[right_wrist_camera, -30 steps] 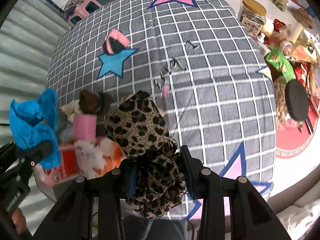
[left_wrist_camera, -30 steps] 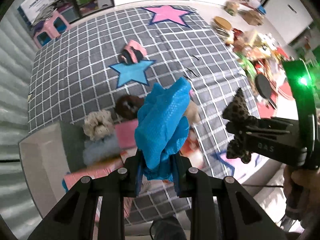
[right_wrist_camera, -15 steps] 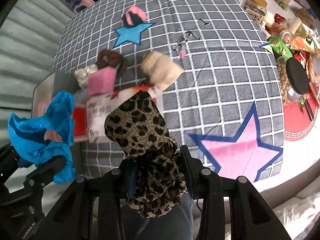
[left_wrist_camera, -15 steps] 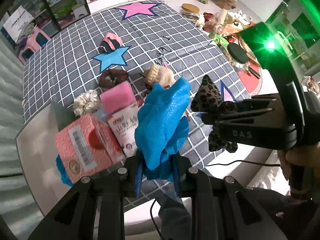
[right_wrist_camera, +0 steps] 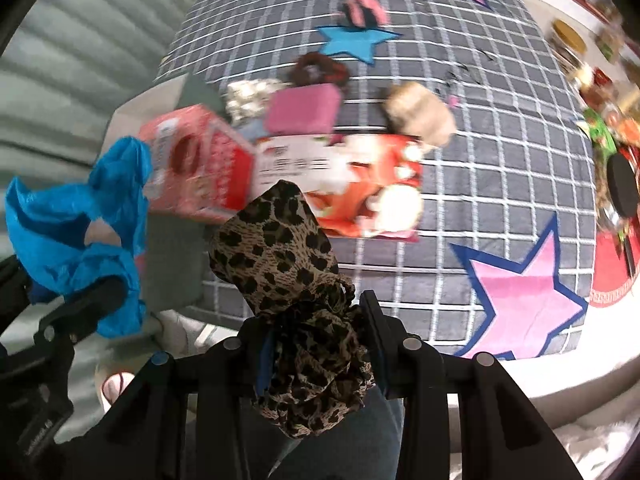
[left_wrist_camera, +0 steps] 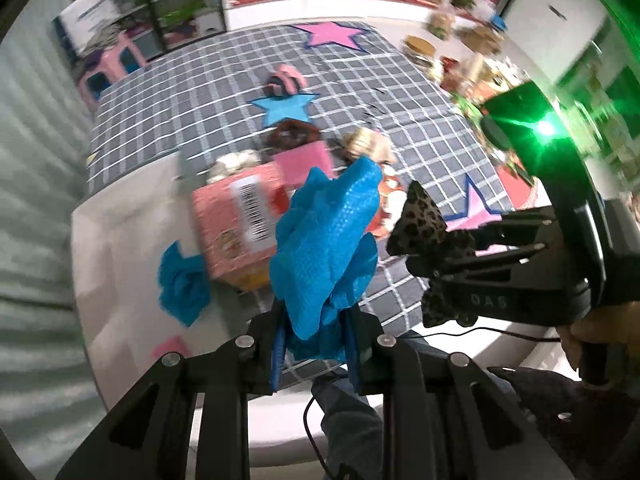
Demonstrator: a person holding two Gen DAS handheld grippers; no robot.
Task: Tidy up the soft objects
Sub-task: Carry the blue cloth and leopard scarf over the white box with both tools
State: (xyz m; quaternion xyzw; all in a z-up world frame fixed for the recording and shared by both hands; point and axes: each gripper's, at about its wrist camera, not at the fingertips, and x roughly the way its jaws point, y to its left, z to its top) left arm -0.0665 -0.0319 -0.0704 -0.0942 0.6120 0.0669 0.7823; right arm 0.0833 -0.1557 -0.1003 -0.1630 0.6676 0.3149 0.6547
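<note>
Left wrist: blue cloth (left_wrist_camera: 326, 240) between gripper (left_wrist_camera: 316, 344) fingers.

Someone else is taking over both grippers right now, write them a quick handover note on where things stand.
Left gripper: shut on the blue cloth, held up above the table edge.
Right gripper: shut on the leopard-print scrunchie, also held in the air.
On the grey checked cloth: brown scrunchie, cream scrunchie, pink-and-black scrunchie, beige soft piece, pink pad, two red boxes.
A second blue cloth lies on the white surface left of the boxes.
Done: two pieces picked up. Left: place both, then gather the rest.
</note>
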